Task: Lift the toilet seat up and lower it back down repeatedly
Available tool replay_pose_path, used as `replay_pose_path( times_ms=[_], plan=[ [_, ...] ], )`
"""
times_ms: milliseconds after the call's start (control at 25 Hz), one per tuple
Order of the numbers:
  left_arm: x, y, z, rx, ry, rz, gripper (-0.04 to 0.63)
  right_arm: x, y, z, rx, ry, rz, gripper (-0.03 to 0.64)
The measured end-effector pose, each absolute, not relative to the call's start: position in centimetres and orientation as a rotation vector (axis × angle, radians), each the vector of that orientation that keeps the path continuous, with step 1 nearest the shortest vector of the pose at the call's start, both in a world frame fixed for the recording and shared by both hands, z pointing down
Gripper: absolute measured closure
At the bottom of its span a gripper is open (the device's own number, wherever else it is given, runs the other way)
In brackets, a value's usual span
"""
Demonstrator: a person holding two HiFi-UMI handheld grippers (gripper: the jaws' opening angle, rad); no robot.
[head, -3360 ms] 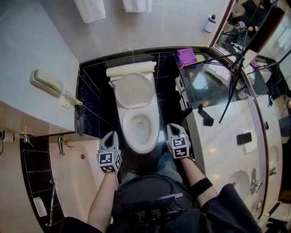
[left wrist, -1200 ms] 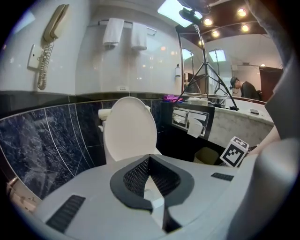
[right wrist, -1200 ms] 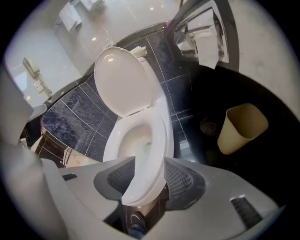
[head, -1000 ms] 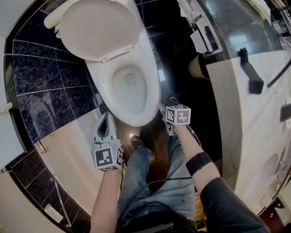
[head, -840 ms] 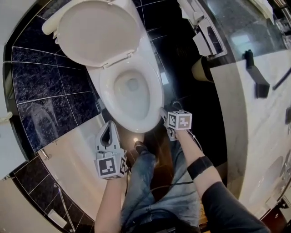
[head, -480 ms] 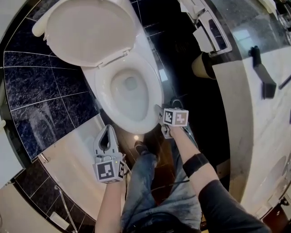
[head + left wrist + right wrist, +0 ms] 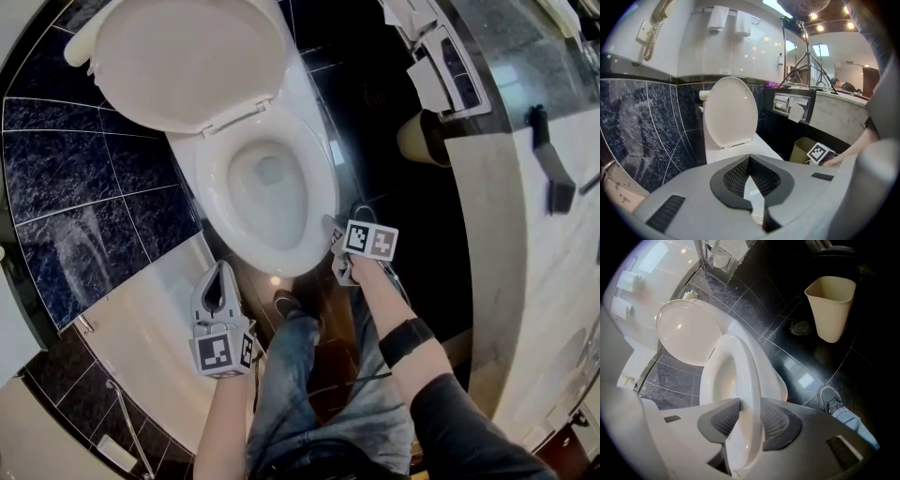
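Toilet seat (image 7: 212, 178) lies flat on the toilet bowl (image 7: 281, 214), which holds a little water at its bottom, and the lid (image 7: 187, 61) stands tipped up behind the bowl. At the bowl's front right edge the right gripper (image 7: 335, 230) has just been closing its jaws around the seat's rim, and both pads seem to press on it. The left gripper (image 7: 223, 267) hangs off the bowl's front left, tips together on nothing. A beige waste bin (image 7: 422, 138) stands to the bowl's right, its contents hidden.
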State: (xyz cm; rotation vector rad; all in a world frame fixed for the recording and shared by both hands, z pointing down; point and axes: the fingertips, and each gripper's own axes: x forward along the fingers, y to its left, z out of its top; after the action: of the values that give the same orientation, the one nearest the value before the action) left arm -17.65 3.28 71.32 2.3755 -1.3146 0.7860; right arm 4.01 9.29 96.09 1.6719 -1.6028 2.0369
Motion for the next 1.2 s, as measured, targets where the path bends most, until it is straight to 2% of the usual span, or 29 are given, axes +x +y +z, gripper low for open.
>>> replay_pose_path(
  times_ms=[480, 920, 1200],
  plan=[
    [-17.0, 3.8, 71.2, 2.378, -1.3, 0.781, 0.595, 4.2, 9.3, 94.1, 1.637, -1.612, 2.081, 0.476],
    [-17.0, 6.3, 66.4, 2.347, -1.311, 0.798, 0.595, 4.6, 8.1, 85.3, 1.606, -1.615, 2.127, 0.486],
    [-19.6, 11.6, 68.6, 2.164, -1.259, 0.938, 0.595, 5.1, 5.1, 78.7, 1.587, -1.639, 2.114, 0.485]
  ],
)
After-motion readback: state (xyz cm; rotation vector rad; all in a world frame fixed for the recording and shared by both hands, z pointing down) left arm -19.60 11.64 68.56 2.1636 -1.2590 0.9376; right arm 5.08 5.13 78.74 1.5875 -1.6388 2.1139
